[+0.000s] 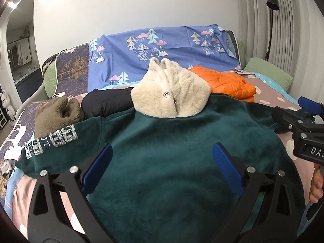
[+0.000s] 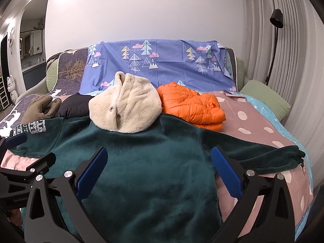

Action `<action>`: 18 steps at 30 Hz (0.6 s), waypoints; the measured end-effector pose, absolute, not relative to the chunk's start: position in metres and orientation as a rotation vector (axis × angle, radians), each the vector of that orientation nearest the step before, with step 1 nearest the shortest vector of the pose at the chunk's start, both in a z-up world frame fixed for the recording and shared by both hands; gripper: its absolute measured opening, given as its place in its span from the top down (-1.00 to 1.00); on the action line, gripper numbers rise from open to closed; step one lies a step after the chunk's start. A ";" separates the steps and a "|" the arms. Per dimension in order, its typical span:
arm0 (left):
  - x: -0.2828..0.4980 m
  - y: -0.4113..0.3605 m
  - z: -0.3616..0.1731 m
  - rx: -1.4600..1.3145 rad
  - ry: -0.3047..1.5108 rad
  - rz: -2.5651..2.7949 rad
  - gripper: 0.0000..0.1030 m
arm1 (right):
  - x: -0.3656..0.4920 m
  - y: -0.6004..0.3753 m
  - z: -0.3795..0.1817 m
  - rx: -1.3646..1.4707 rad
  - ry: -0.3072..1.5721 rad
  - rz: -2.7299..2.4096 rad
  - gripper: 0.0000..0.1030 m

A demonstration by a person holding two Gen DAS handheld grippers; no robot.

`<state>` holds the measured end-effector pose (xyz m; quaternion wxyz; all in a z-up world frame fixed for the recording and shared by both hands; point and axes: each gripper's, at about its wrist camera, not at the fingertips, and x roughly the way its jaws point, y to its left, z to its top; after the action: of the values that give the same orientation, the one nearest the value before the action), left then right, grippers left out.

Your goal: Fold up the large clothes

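Observation:
A large dark green fleece top (image 1: 162,141) lies spread flat on the bed, also in the right wrist view (image 2: 141,162). Its left sleeve with white lettering (image 1: 54,139) stretches left; its right sleeve (image 2: 273,154) stretches right. My left gripper (image 1: 162,166) is open and empty above the top's body. My right gripper (image 2: 160,168) is open and empty above the body, nearer its right side. The right gripper also shows at the right edge of the left wrist view (image 1: 299,121). The left gripper shows at the left edge of the right wrist view (image 2: 18,158).
A cream fleece jacket (image 2: 125,109) rests on the green top's collar. Behind lie an orange puffer jacket (image 2: 192,105), a black garment (image 2: 75,103) and a brown fleece (image 2: 40,105). A green pillow (image 2: 265,97) sits at the right, a floor lamp (image 2: 273,40) beyond it.

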<state>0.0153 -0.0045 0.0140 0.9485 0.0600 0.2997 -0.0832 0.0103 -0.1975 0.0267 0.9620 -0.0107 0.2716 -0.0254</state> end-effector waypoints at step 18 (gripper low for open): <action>0.272 0.006 0.035 -0.002 0.786 -0.296 -0.48 | 0.288 -0.248 0.032 0.197 0.739 0.263 -0.62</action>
<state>0.2724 0.0062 0.0355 0.9130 -0.0011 0.3817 -0.1439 0.2883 -0.2483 0.0321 0.9193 0.0960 0.3597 0.1279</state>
